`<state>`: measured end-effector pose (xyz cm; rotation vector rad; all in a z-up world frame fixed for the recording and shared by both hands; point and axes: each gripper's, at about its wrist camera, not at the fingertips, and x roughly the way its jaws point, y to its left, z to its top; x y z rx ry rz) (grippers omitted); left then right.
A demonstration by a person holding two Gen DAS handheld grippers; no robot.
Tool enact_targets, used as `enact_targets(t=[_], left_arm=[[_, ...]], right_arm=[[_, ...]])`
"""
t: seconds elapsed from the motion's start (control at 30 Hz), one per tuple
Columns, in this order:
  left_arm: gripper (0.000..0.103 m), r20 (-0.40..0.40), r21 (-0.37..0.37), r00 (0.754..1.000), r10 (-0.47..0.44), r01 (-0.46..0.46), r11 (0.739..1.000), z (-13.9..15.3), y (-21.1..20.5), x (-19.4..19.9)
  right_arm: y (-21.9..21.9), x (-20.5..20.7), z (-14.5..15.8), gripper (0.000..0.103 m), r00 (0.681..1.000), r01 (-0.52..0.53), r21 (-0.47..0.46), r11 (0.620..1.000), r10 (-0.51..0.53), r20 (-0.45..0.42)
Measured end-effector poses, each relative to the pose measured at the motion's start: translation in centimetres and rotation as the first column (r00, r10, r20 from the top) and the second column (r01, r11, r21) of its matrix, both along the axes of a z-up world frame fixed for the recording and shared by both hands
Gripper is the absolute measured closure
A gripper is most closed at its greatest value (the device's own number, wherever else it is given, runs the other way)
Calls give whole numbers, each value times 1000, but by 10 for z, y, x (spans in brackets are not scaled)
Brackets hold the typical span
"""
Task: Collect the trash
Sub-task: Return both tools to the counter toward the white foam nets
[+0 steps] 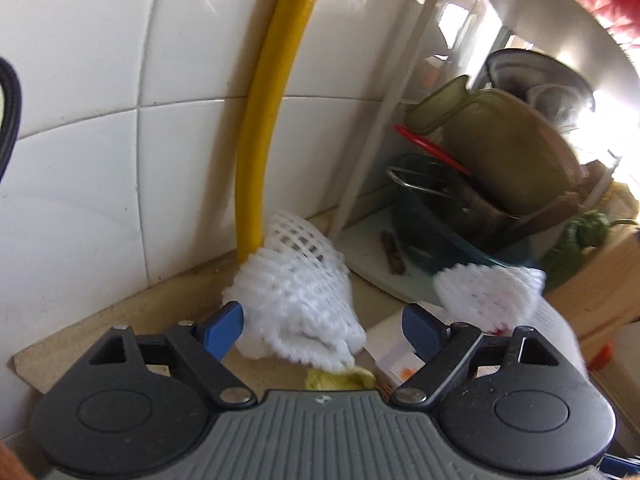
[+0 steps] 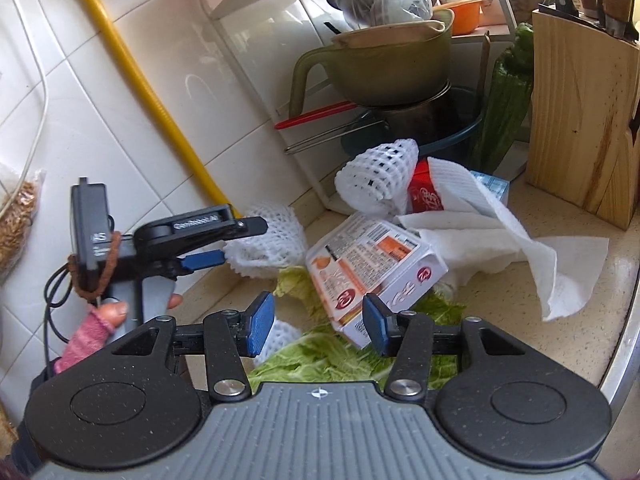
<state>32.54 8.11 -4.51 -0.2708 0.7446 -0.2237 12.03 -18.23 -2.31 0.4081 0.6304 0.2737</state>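
A white foam fruit net [image 1: 298, 300] lies on the counter by the tiled wall. My left gripper [image 1: 322, 330] is open, its blue pads on either side of the net's near end. The same net [image 2: 268, 240] and left gripper [image 2: 224, 252] show in the right wrist view. A second foam net [image 2: 380, 176] rests on a red carton [image 2: 426, 194]. A white-and-orange food box [image 2: 372, 268], crumpled paper towel [image 2: 500, 236] and cabbage leaves [image 2: 320, 360] lie in a pile. My right gripper [image 2: 320, 326] is open and empty, just in front of the box.
A yellow hose [image 1: 260, 140] runs down the wall to the counter. A white dish rack [image 2: 248, 92] holds stacked pots and an olive jug [image 2: 384, 68]. A wooden knife block [image 2: 580, 120] stands at the right. The counter's metal edge [image 2: 624, 340] curves at the right.
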Motion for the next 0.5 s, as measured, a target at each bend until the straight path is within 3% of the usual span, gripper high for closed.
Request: enact_targets(t=[0.2, 0.3, 0.37, 0.5], left_arm=[[18, 19, -24, 998, 52, -51, 998, -19, -4, 18], [34, 21, -34, 998, 59, -58, 998, -23, 2, 19], [51, 19, -55, 998, 66, -65, 996, -25, 11, 16], [63, -3, -102, 998, 67, -67, 993, -28, 29, 10]], right_arm=[[-14, 24, 17, 42, 998, 39, -72, 997, -34, 60], [-18, 47, 26, 42, 996, 44, -111, 993, -35, 82], [-15, 66, 26, 41, 996, 37, -146, 989, -24, 91], [-7, 111, 13, 39, 999, 20, -154, 988, -13, 49]])
